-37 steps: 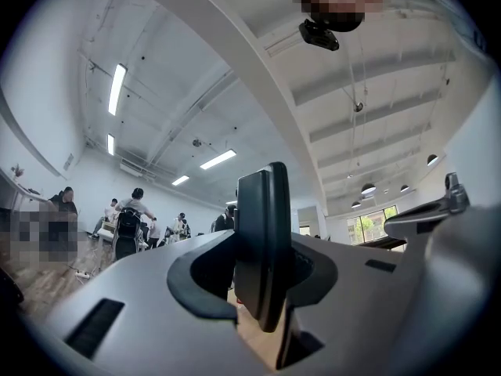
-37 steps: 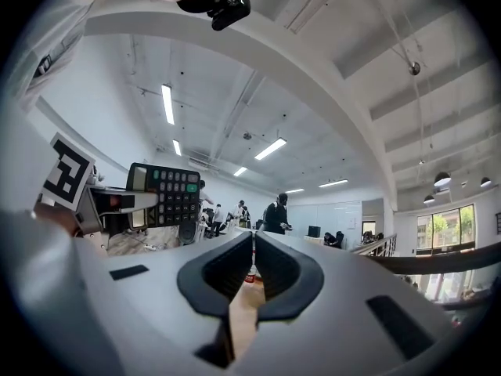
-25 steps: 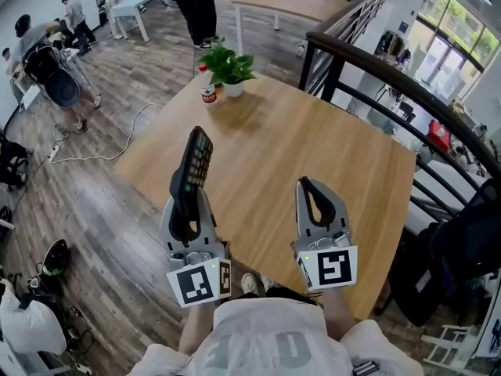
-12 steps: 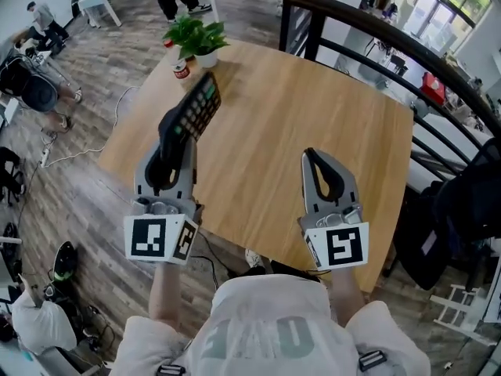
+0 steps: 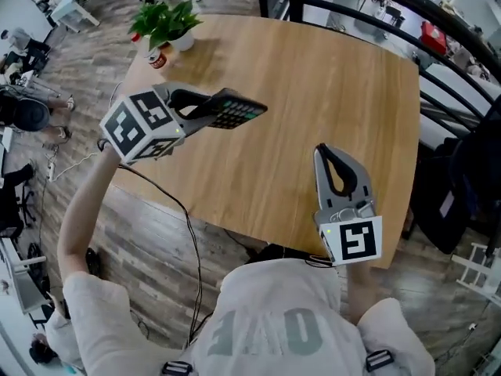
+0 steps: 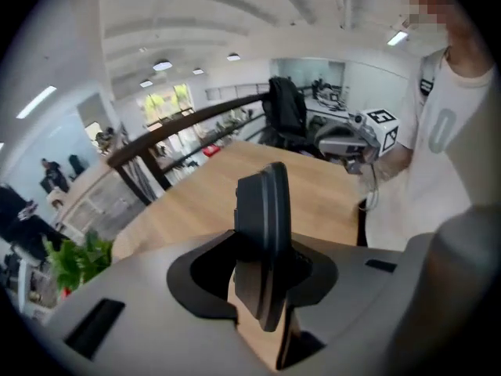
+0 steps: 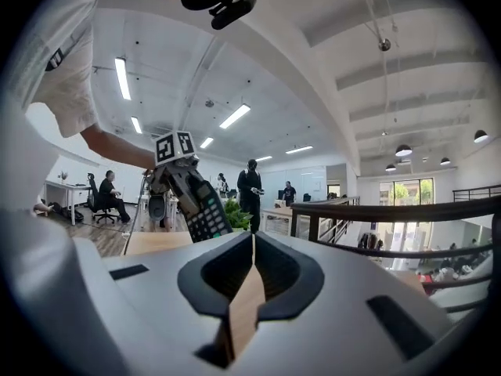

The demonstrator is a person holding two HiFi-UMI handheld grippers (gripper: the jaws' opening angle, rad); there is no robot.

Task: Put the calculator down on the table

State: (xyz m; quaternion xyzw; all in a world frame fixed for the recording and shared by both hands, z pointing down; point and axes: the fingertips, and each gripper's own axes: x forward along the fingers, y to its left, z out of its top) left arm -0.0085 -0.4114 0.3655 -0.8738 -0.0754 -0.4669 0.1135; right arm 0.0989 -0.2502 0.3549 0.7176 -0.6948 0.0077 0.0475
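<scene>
A black calculator (image 5: 233, 113) hangs over the left part of the wooden table (image 5: 329, 77), lying nearly level, keys up, pointing right. My left gripper (image 5: 205, 108) is shut on its near end, the marker cube (image 5: 138, 124) at the table's left edge. In the left gripper view the calculator (image 6: 263, 202) stands edge-on, clamped in my left gripper (image 6: 266, 261). My right gripper (image 5: 323, 152) hovers over the near right of the table, jaws shut and empty. From the right gripper view, the right gripper (image 7: 252, 241) is shut, and the calculator (image 7: 205, 210) shows ahead.
A potted plant (image 5: 166, 23) and a red can (image 5: 157, 58) stand at the table's far left corner. A black railing (image 5: 438, 34) runs along the far and right sides. A cable (image 5: 188, 233) hangs from the left gripper. People stand and sit in the background.
My left gripper has swung out to the left, dropped and rolled, so the calculator went from upright to nearly flat, pointing right. The right gripper sank a little and stayed shut.
</scene>
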